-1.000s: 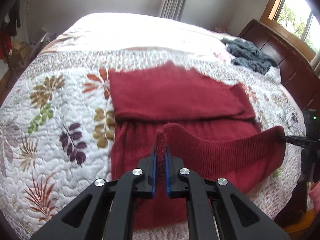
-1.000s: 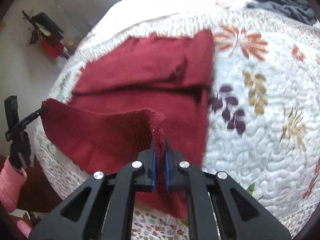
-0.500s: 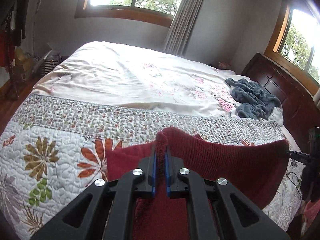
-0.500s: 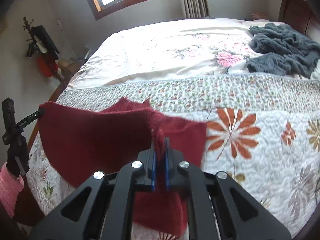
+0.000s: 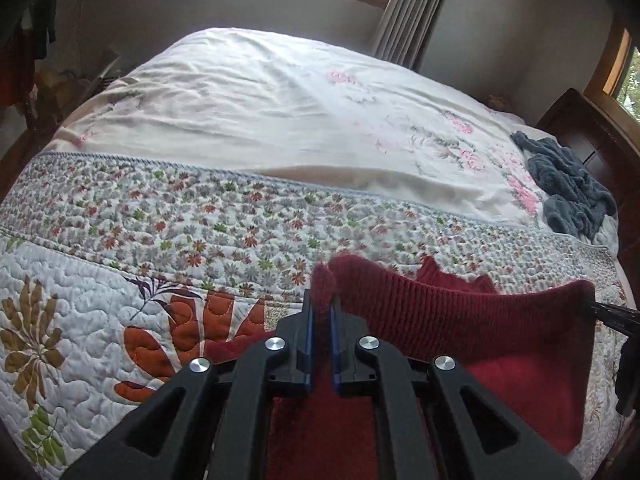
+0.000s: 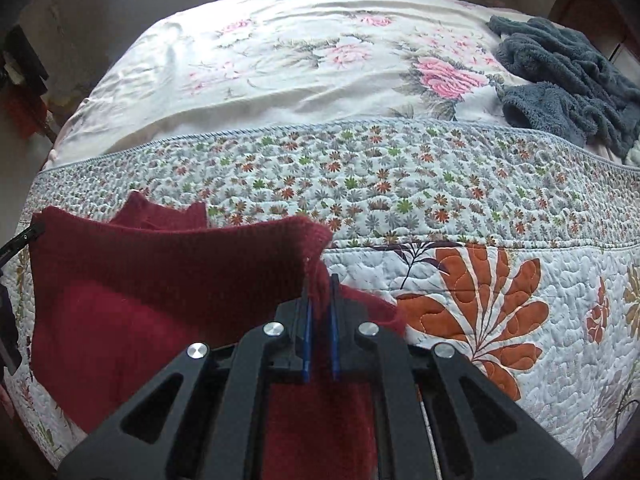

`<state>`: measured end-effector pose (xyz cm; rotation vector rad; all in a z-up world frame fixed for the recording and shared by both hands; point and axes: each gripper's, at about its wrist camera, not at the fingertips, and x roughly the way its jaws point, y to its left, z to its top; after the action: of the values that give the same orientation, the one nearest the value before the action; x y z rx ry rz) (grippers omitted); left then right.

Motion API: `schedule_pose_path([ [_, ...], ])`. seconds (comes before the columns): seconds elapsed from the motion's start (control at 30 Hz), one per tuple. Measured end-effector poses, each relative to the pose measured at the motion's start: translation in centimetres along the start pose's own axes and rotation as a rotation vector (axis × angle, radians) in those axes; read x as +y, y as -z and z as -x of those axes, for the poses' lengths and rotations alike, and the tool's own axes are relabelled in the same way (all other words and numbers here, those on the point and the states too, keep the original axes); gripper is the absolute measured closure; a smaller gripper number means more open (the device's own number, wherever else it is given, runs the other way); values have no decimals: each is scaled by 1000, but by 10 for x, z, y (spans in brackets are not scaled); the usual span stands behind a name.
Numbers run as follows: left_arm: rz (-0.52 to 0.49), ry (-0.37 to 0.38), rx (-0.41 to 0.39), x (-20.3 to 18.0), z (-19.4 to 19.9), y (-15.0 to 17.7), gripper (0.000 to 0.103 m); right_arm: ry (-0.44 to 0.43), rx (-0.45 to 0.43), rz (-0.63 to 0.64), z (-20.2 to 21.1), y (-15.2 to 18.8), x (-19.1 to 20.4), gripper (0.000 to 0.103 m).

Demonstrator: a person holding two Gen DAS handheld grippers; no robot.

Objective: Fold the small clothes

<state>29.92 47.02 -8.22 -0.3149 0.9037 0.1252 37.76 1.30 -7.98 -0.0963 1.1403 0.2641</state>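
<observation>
A dark red knit sweater [image 5: 460, 316] lies partly folded on the quilted bedspread [image 5: 120, 280]. Its ribbed hem is lifted and stretched between both grippers. My left gripper [image 5: 322, 300] is shut on one hem corner, which sticks up between the blue pads. My right gripper [image 6: 319, 284] is shut on the other hem corner of the sweater [image 6: 160, 276]. The other gripper's tip shows at each view's edge, the right one [image 5: 612, 314] and the left one [image 6: 20, 240]. The sweater's lower body is hidden under the gripper bodies.
A crumpled grey-blue fleece garment [image 6: 568, 72] lies at the far right near the dark wooden headboard [image 5: 592, 136]. A pale floral sheet [image 5: 280, 112] covers the far half of the bed. Curtain [image 5: 416, 12] and windows stand behind.
Both grippers have carried the hem up and forward over the folded upper part of the sweater. The views tilted up, then back down toward the bed.
</observation>
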Motion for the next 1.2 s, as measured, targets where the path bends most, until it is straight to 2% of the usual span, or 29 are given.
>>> schedule_pose_path([
  [0.17,24,-32,66,6,-31,7,96,14,52,-62,-31,4,-9,97],
  [0.23,18,-51,89,7,-39,8,92,22,69,-81,-40,5,-12,96],
  [0.3,16,-76,113,9,-46,11,87,32,86,-97,-48,7,-13,88],
  [0.37,33,-83,132,15,-50,13,85,42,95,-99,-51,10,-14,86],
  [0.43,58,-84,133,22,-46,14,79,37,89,-103,-46,14,-15,82],
  [0.57,94,-70,101,32,-20,15,75,-27,38,-153,-16,24,-26,70],
  [0.67,70,-60,64,29,8,20,74,-95,18,-195,7,36,-35,70],
  [0.77,26,-31,60,13,35,31,72,-159,18,-215,31,59,-42,66],
  [0.83,-1,-3,69,0,51,44,65,-187,35,-217,41,79,-45,59],
  [0.9,-21,21,88,-13,64,58,64,-218,55,-212,49,100,-45,57],
  [0.97,-32,65,106,-25,71,74,62,-229,82,-204,55,128,-47,57],
  [1.13,-41,103,158,-41,79,111,59,-235,142,-196,56,183,-47,55],
  [1.17,-43,99,168,-42,78,117,59,-242,149,-194,55,189,-46,56],
  [1.2,-42,94,179,-42,77,123,59,-244,160,-188,54,195,-43,64],
])
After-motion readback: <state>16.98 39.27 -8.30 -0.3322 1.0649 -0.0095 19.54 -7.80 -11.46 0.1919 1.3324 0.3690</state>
